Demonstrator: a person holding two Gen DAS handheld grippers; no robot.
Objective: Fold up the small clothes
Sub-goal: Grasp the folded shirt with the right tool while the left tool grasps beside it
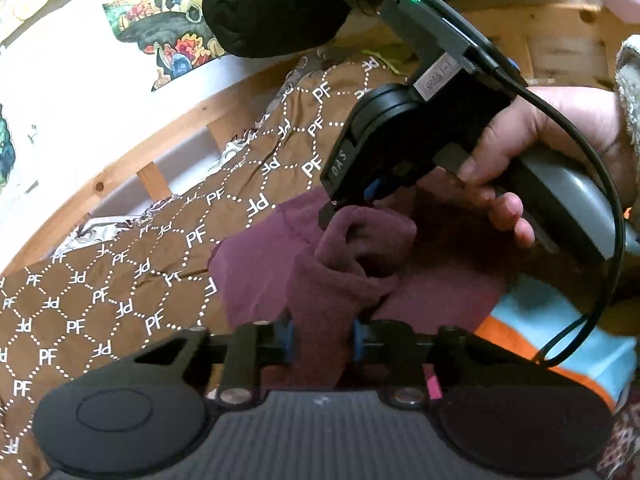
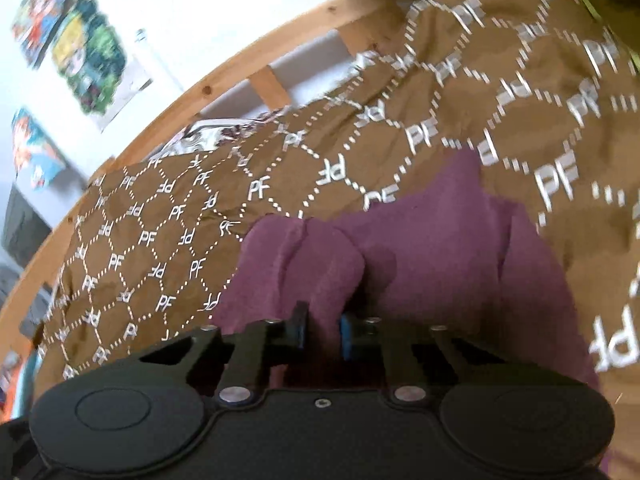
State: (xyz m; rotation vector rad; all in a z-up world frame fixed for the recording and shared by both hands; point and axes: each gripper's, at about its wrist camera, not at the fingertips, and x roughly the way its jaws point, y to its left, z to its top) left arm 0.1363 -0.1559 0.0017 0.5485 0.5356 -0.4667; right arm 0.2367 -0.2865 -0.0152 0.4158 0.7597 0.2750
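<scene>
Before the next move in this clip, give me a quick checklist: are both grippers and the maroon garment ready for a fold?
1. Left gripper pinched on the maroon garment: ok, fabric is bunched between its blue pads.
2. Right gripper pinched on the garment: ok, a ridge of fabric is clamped between its pads.
3. The two grips are apart on the cloth: ok, the left wrist view shows the right gripper holding a separate bunch further away.
4. Garment flat for folding: not ok, it is crumpled with raised folds.
5. Brown patterned bedspread beside the garment free of other items: ok.
6. Which edges or corners are gripped: cannot tell.
</scene>
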